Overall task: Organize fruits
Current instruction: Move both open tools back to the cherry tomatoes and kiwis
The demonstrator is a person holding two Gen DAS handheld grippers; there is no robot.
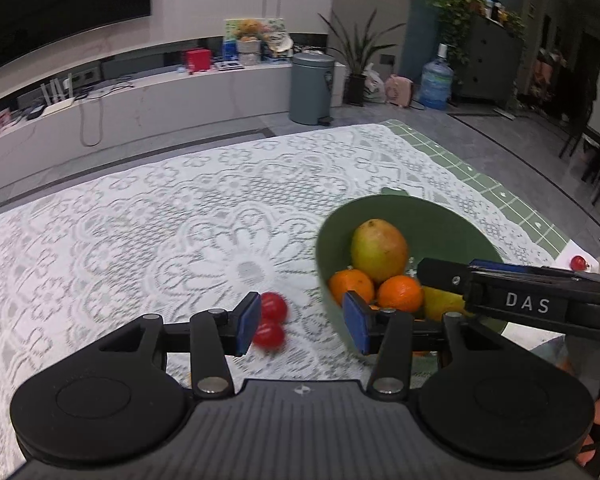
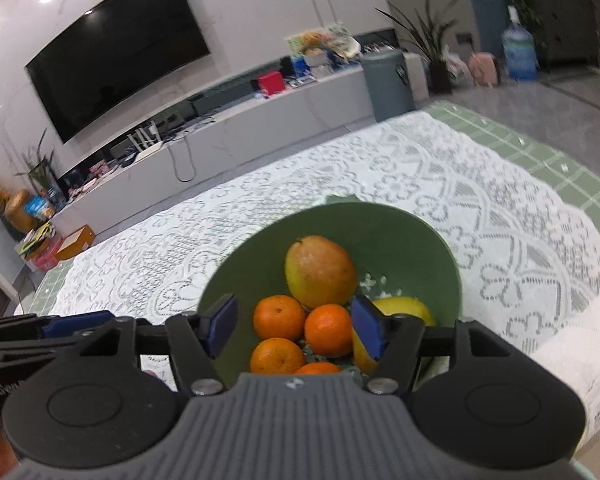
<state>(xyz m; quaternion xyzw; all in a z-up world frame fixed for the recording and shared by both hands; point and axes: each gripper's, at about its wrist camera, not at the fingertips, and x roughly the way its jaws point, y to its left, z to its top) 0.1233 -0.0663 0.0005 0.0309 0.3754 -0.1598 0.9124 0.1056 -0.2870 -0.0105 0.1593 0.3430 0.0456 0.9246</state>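
Observation:
A green bowl [image 1: 440, 216] stands on the lace-covered table and holds a mango [image 1: 378, 250], several oranges [image 1: 400, 293] and a lemon [image 1: 444, 304]. Two red cherry tomatoes [image 1: 272, 320] lie on the cloth just left of the bowl. My left gripper [image 1: 304, 322] is open and empty, its left pad beside the tomatoes. My right gripper [image 2: 296, 328] is open and empty above the bowl [image 2: 400, 232], over the oranges [image 2: 328, 330], with the mango [image 2: 320, 272] and lemon [image 2: 404, 308] close ahead. It also shows in the left wrist view [image 1: 440, 274], entering from the right over the bowl.
Another small red tomato [image 1: 579, 261] lies on a white sheet at the table's right edge. The white lace cloth [image 1: 180, 216] spreads out left of and behind the bowl. A TV console, a grey bin [image 1: 312, 88] and plants stand beyond the table.

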